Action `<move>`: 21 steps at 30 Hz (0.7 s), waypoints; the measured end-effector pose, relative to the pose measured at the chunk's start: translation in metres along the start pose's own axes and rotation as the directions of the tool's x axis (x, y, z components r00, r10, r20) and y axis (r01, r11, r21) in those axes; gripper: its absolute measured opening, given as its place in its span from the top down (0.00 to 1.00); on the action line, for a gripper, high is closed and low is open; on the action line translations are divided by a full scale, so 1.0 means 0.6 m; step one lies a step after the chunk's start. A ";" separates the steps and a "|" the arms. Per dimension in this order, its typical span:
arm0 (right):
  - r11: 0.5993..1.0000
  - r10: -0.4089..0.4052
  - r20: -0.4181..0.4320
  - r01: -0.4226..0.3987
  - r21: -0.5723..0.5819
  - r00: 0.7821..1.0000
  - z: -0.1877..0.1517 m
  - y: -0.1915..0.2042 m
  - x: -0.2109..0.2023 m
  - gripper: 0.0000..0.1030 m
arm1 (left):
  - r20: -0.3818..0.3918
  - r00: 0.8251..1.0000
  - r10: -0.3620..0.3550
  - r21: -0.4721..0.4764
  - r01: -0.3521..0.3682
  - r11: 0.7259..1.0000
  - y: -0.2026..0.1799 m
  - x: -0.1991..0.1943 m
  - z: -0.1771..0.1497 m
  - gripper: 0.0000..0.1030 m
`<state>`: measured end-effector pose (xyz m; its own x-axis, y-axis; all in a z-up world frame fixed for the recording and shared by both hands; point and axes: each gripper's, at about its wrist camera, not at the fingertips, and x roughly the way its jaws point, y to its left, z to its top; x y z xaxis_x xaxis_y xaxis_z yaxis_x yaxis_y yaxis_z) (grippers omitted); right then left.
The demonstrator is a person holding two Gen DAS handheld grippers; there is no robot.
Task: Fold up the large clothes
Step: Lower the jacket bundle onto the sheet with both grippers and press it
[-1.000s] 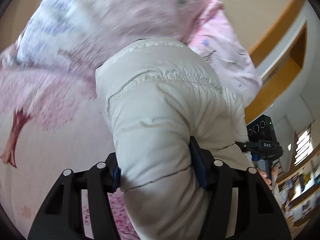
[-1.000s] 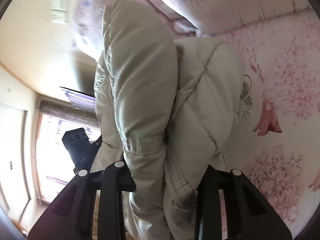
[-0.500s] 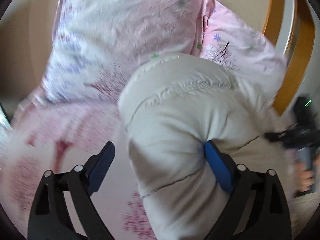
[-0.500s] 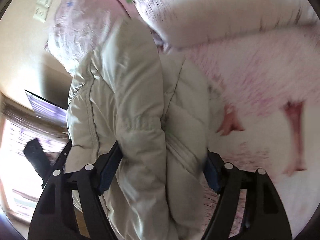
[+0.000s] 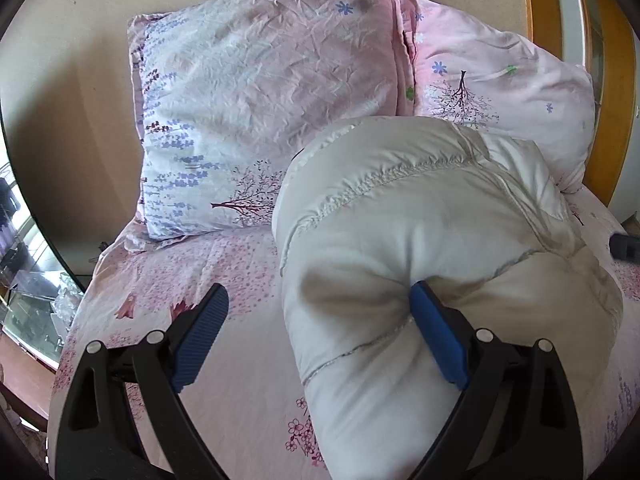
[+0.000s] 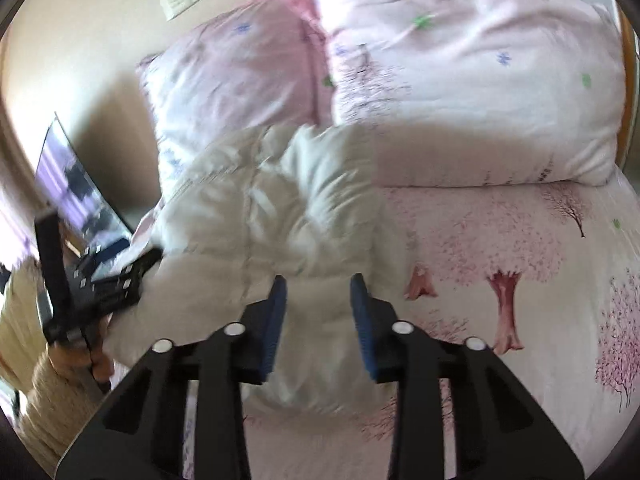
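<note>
Jacket point(image 5: 420, 248), a puffy white bundle, lies on the bed point(image 5: 248, 360) below the pillows point(image 5: 260, 100), filling the centre-right of the left view. The left gripper point(image 5: 320, 336) is wide, one pad pressed into the padding, gripping nothing. The right gripper point(image 6: 318, 320) is narrow with padding between its pads; blur hides whether it pinches. Best to press the bulk flat and square the edges. A laptop point(image 6: 76, 184) sits at far left.

Two pink floral pillows point(image 5: 264, 100) against beige wall point(image 5: 72, 60), blossom-print bedsheet point(image 6: 520, 280) below
</note>
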<state>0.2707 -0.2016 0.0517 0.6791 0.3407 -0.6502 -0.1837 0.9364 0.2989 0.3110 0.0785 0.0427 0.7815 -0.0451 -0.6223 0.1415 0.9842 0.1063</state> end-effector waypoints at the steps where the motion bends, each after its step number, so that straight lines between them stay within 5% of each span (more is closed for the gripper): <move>1: 1.000 -0.006 -0.002 0.006 -0.013 1.000 -0.004 0.004 0.009 0.71 | 0.001 1.000 0.007 0.000 -0.007 1.000 0.000 -0.004 -0.001 0.11; 10: 0.995 -0.099 -0.108 0.096 -0.030 0.989 -0.062 -0.001 0.060 0.72 | 0.032 1.000 -0.001 0.001 0.001 1.000 -0.023 -0.068 -0.012 0.10; 21: 0.995 -0.103 -0.145 0.104 -0.007 0.984 -0.079 -0.022 0.085 0.73 | 0.017 0.999 -0.033 0.121 0.031 0.992 -0.111 -0.090 -0.037 0.08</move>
<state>0.2741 -0.1926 -0.0183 0.5838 0.2505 -0.7722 -0.1172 0.9672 0.2252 0.2462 0.0193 0.0521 0.7866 -0.0808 -0.6121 0.2379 0.9545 0.1798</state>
